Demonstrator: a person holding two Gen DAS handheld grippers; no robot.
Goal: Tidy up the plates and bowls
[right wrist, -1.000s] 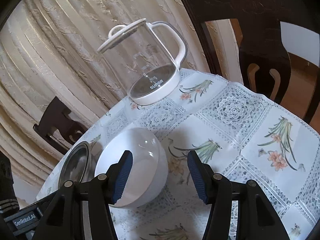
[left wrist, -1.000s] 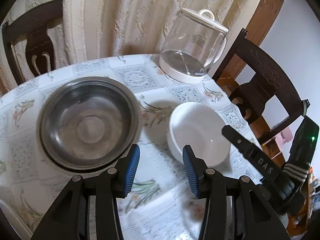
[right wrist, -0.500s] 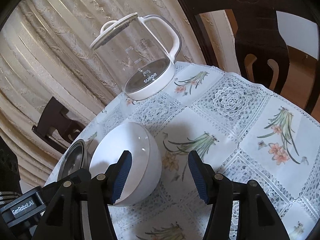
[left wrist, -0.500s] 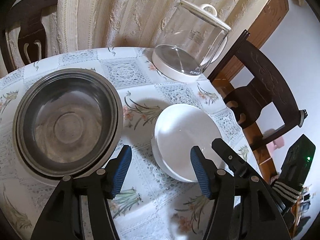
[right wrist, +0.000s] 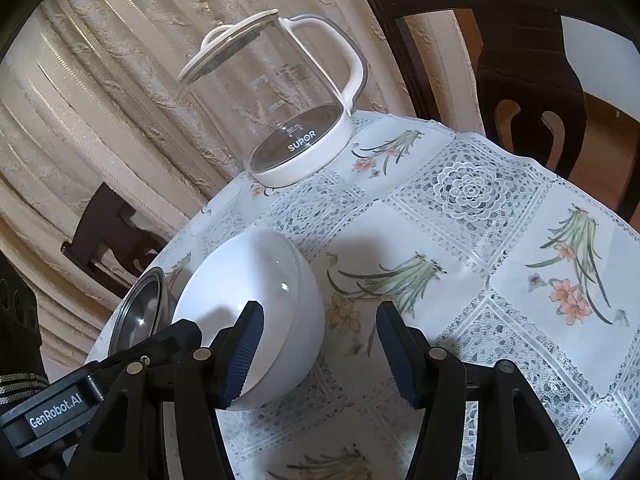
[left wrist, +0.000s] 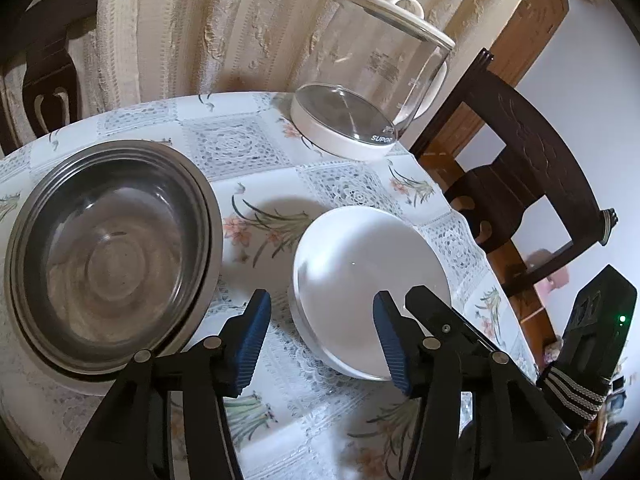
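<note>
Two hand-held grippers, left (left wrist: 320, 336) and right (right wrist: 318, 350), hang with jaws apart over the bench (right wrist: 500, 264). A white bowl (left wrist: 368, 280) sits between the left fingers, the right gripper's left finger over its rim. Stacked steel plates (left wrist: 108, 252) lie at nine o'clock; a glass kettle (right wrist: 288, 108) stands at twelve, chairs (left wrist: 520, 168) beyond.

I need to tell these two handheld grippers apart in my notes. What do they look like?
Both are alike: black plastic frames with silver rivets and ribbed blue pads on the fingers. The left gripper shows in the right view with a white "GenRobot.AI" label. The right gripper carries a black box with a green light and a striped strap.
</note>
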